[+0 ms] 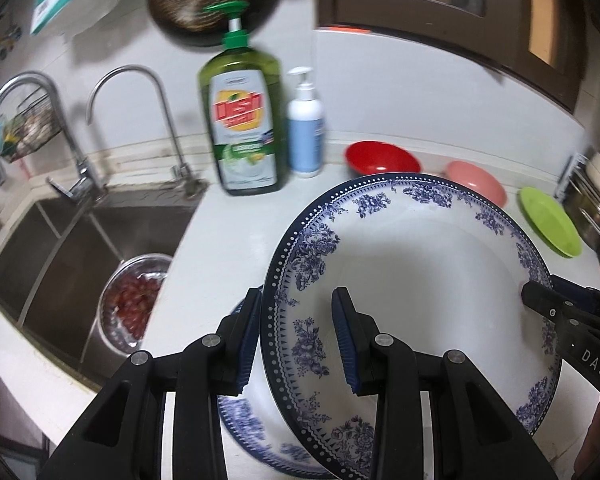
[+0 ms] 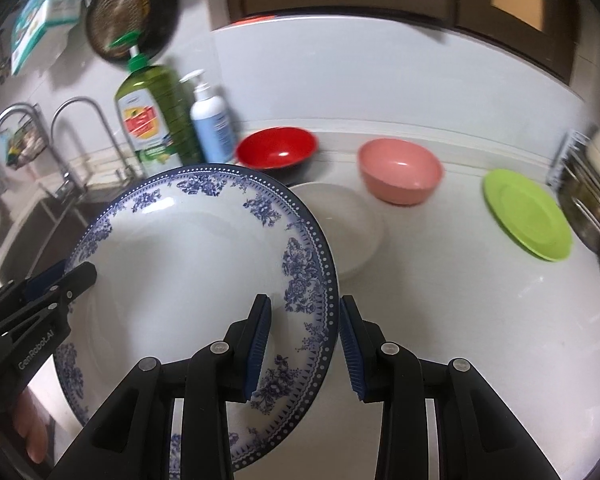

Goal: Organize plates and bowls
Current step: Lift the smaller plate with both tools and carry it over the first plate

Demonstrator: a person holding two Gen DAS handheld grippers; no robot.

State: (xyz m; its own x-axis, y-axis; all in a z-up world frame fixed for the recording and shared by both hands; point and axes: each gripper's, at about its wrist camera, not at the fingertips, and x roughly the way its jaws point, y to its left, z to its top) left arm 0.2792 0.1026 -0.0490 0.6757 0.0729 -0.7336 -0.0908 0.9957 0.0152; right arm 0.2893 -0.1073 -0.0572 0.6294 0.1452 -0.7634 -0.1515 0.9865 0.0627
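Both grippers straddle the rim of a blue-patterned plate (image 1: 412, 280), tilted above a second patterned plate (image 1: 256, 432) on the tabletop (image 1: 228, 248). The left gripper (image 1: 296, 340) and right gripper (image 2: 305, 343) each stand spread, with one finger inside the rim and one outside; whether the pads actually touch it I cannot tell. Behind lie a red bowl (image 2: 276, 150), pink bowl (image 2: 400, 170), white plate (image 2: 348, 224) and green plate (image 2: 528, 214).
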